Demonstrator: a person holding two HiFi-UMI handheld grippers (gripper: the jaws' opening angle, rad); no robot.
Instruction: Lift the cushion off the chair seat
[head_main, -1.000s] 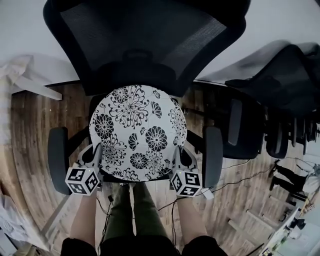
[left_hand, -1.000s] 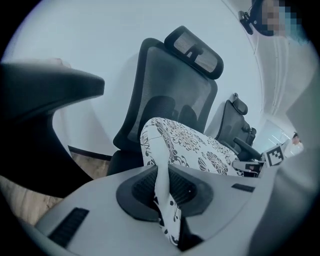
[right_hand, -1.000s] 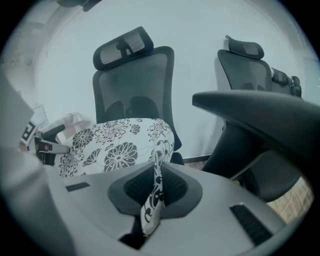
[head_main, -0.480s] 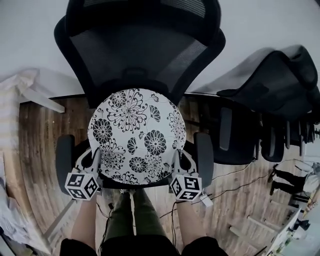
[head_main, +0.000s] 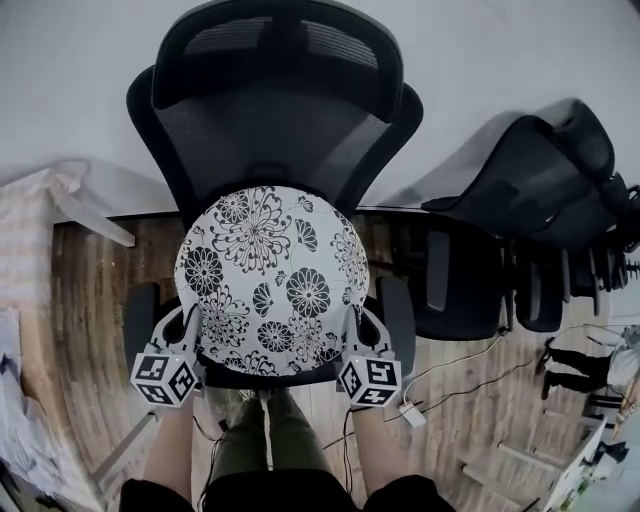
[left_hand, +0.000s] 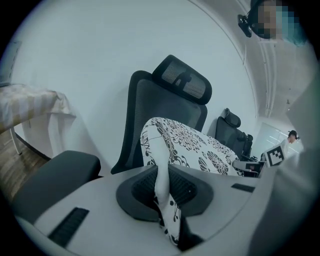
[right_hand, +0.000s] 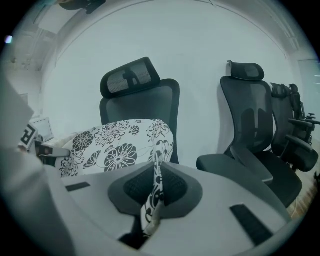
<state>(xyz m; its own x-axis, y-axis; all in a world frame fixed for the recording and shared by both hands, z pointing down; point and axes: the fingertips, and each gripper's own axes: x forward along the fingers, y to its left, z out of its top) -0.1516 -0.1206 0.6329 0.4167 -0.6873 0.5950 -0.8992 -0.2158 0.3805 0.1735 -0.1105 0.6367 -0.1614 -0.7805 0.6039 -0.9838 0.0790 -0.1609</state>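
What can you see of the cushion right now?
The cushion is round and soft-looking, made of white fabric printed with black flowers. It sits in front of the chair's mesh backrest and covers the seat from above. The left gripper and the right gripper each have their jaws pinched shut on a fold of its near edge, one on each side. Whether its underside touches the seat is hidden.

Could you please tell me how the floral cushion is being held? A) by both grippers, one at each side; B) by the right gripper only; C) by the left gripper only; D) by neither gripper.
A: the left gripper and the right gripper are each shut on a fold of the cushion edge, at opposite sides.
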